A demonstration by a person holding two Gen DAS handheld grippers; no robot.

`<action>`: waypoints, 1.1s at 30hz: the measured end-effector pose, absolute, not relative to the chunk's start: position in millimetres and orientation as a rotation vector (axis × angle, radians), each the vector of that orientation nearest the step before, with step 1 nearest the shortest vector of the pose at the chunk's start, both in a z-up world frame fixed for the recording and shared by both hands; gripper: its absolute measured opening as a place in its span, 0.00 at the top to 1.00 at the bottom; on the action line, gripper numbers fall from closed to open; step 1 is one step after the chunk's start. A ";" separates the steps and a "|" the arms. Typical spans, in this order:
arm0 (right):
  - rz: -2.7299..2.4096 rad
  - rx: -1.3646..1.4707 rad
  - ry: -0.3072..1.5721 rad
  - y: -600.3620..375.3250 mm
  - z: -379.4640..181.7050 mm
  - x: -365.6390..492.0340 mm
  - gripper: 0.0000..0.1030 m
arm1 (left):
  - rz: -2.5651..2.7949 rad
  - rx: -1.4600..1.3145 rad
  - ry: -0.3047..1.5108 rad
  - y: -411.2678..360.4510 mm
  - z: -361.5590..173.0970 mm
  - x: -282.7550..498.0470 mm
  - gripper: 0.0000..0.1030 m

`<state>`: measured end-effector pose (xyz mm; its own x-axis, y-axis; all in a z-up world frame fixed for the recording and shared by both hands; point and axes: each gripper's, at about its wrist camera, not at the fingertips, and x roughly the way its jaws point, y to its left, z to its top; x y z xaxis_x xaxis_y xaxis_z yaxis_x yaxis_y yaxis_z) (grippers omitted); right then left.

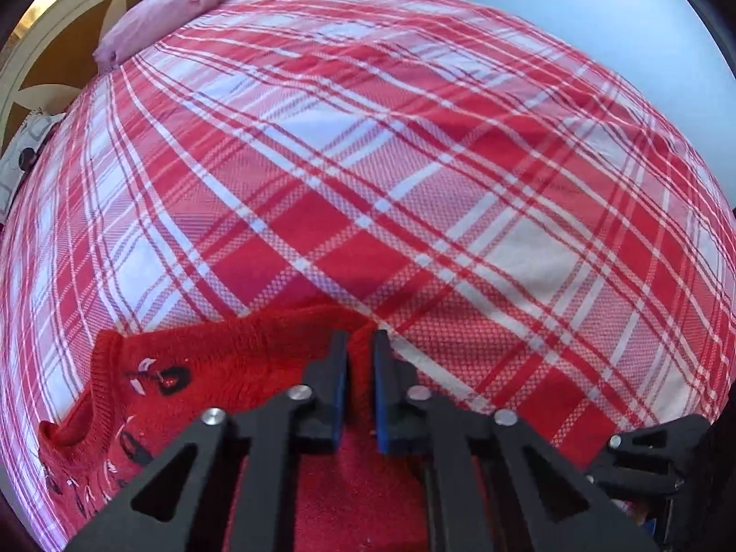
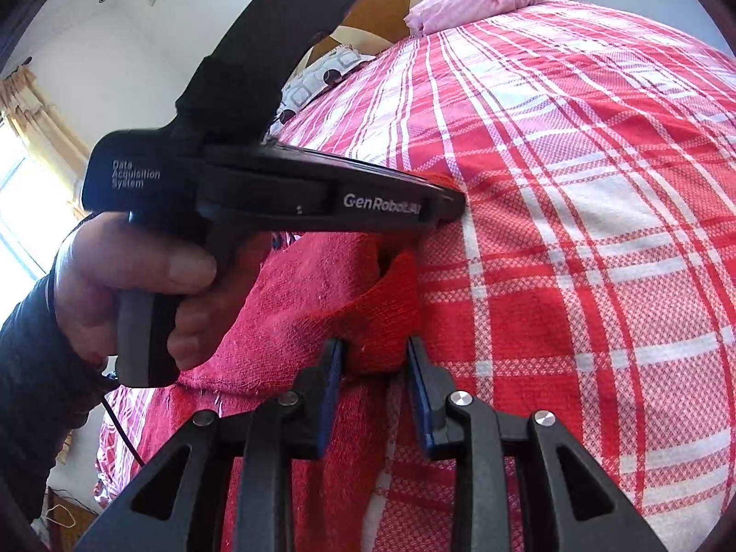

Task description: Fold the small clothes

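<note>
The red knitted garment (image 1: pixel 239 368) lies on the plaid bed cover (image 1: pixel 368 161). The left tool (image 1: pixel 361 345) pinches its edge between nearly closed jaws. The right tool (image 2: pixel 375 349) clamps a raised fold of the same garment just ahead of its fingers.

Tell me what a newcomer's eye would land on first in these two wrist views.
The red-and-white plaid bedspread fills both views. At the near edge lies a small red knitted garment, pinched by both the left gripper and the right gripper. In the right wrist view, a hand holding the left gripper's black handle dominates the left side.
</note>
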<state>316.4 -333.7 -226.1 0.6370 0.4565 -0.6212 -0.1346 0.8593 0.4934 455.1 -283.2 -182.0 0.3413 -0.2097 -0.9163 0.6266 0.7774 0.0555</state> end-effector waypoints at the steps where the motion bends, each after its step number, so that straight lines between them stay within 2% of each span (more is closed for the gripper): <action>1: 0.349 0.421 0.815 -333.2 -225.8 315.1 0.81 | -0.568 0.410 1.079 -279.3 -175.0 455.3 0.91; 6: 0.349 0.422 0.831 -331.8 -224.3 314.7 0.86 | -0.569 0.137 0.974 -244.8 -138.1 468.5 0.92; 9: 0.356 0.444 0.838 -335.4 -222.0 317.3 0.87 | -0.562 0.043 0.973 -233.8 -139.7 480.1 0.92; 16: 0.323 0.455 0.898 -342.1 -225.3 324.5 0.87 | -0.533 0.141 0.994 -263.0 -176.4 493.0 0.91; 19: 0.328 0.464 0.911 -345.4 -225.5 327.0 0.86 | -0.527 0.160 1.018 -263.1 -180.9 490.3 0.83; 21: 0.337 0.486 0.919 -350.1 -224.6 327.8 0.85 | -0.516 0.163 0.995 -256.2 -169.3 484.3 0.64; 23: 0.353 0.512 0.921 -356.2 -223.0 327.2 0.81 | -0.498 0.150 0.934 -240.7 -150.2 473.9 0.25; 25: 0.334 0.496 0.897 -361.3 -216.5 323.7 0.73 | -0.473 0.146 0.866 -218.7 -130.4 458.1 0.20; 29: 0.257 0.455 0.834 -373.3 -210.3 317.8 0.61 | -0.416 0.144 0.849 -161.5 -116.5 426.4 0.20; 33: 0.225 0.438 0.764 -374.2 -199.1 309.4 0.60 | -0.259 0.147 0.890 -82.2 -130.9 390.5 0.20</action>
